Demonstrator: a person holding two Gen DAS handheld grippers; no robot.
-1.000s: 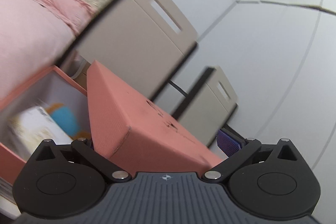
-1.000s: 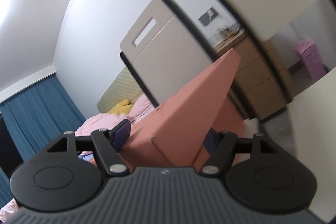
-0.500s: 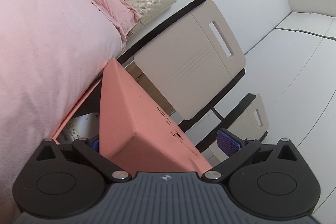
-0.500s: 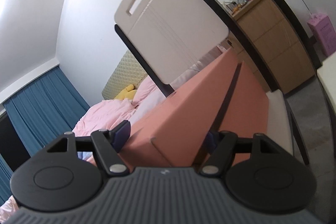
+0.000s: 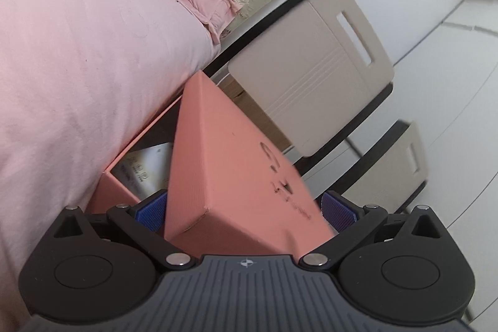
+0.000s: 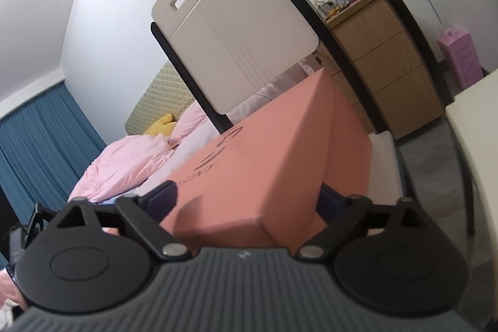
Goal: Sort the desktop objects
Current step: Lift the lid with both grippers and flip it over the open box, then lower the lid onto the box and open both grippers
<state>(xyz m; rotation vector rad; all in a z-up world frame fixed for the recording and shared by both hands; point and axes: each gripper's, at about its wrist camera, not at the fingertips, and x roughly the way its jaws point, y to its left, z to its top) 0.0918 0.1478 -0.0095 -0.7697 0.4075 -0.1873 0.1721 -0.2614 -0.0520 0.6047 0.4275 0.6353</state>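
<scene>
A salmon-pink box lid fills the space between the blue pads of my left gripper, which is shut on one end of it. My right gripper is shut on the other end of the same lid. The lid is tilted over the open pink box below it, with one side raised. A white packet shows inside the box through the gap. The box wall also shows in the right wrist view.
A bed with pink bedding lies behind the box. Beige chair backs with black frames stand close by. A wooden drawer unit and a white table edge are at the right.
Both grippers have swung with the lid, so the view has turned toward the bed. The lid has come down closer over the box, and less of the box's inside shows.
</scene>
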